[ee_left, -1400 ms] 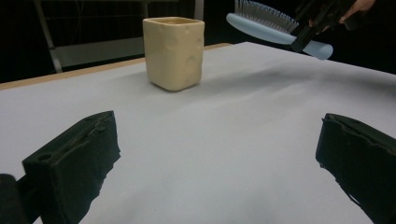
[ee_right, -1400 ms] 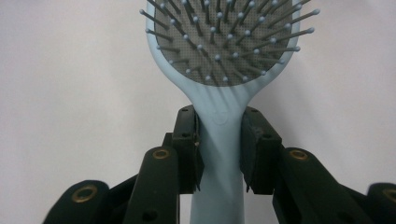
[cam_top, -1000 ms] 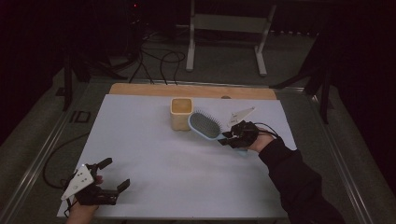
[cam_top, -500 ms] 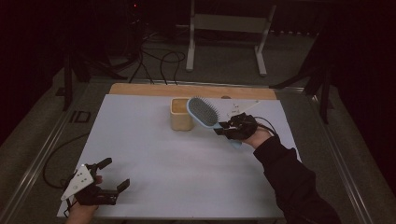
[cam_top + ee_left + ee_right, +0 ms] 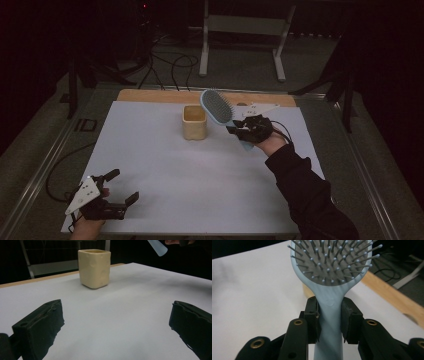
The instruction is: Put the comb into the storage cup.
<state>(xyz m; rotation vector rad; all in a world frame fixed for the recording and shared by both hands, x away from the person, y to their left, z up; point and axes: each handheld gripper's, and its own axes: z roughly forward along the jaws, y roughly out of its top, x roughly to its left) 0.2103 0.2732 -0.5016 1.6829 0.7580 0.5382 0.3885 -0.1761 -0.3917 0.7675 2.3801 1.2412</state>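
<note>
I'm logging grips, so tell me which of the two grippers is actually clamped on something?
The right gripper: its jaws pinch the handle of the light blue hairbrush beside the yellow cup. The left gripper sits open, nothing between its jaws.

Light-blue paddle hairbrush (image 5: 216, 106), grey cushion pad with ball-tipped bristles. Lifted off the white surface (image 5: 200, 170), handle clamped between the jaws of the right tool (image 5: 235, 129) just below the neck. Head tilted up and away, toward the far edge; bristle face turned to the tool's camera. Handle end sticks out below the grip. Head sits just right of the cream square cup (image 5: 194, 122), above its rim height; contact with the cup cannot be told.
</note>
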